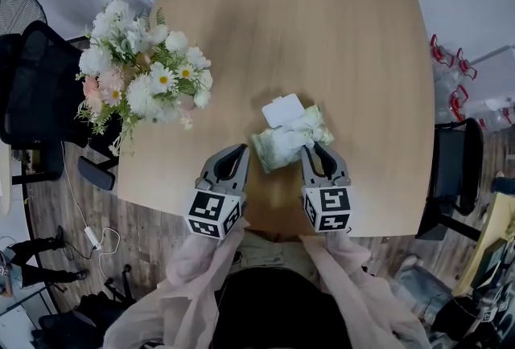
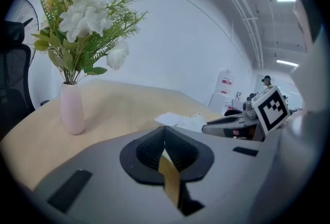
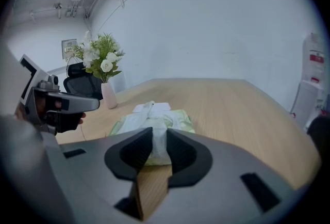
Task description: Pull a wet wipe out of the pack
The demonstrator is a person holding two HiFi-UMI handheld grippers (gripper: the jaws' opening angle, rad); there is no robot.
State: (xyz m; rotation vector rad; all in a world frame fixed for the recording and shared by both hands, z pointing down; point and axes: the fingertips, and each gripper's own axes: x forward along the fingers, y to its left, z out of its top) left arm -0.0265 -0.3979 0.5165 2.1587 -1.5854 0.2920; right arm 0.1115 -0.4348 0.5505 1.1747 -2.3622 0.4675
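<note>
Sleeves (image 1: 201,259) of pale pink cloth fill the near edge of the head view. From them the two grippers extend over the near rim of a round-cornered wooden table (image 1: 322,34). Each gripper carries a cube (image 1: 213,215) with black-and-white square markers at its near end.

The left gripper (image 1: 240,151) hangs just left of the pack and is angled toward it, its jaws clenched together on nothing. In its own view the dark pads meet, with only bare tabletop showing below them.

The right gripper (image 3: 159,146) sits over the pack's near right end, and its jaws are grasping a wet wipe (image 3: 150,121). The white sheet runs as a bunched strip from the top of the pack into the narrow gap between the pads, which press on it from both sides.

The pack (image 1: 278,150) is pale green and crumpled. It lies flat on the table close to the near rim, between the tips of the two grippers and a little beyond them. Its white flap (image 1: 283,110) is folded open toward the far side.

Farther left, at the table's left edge, a pink vase (image 2: 71,107) stands upright and holds flowers (image 1: 141,74) — mostly white, some pink. Off the table, a black chair (image 1: 32,90) and a fan (image 1: 16,10) stand on the left — a dark chair (image 1: 455,162) stands on the right.
</note>
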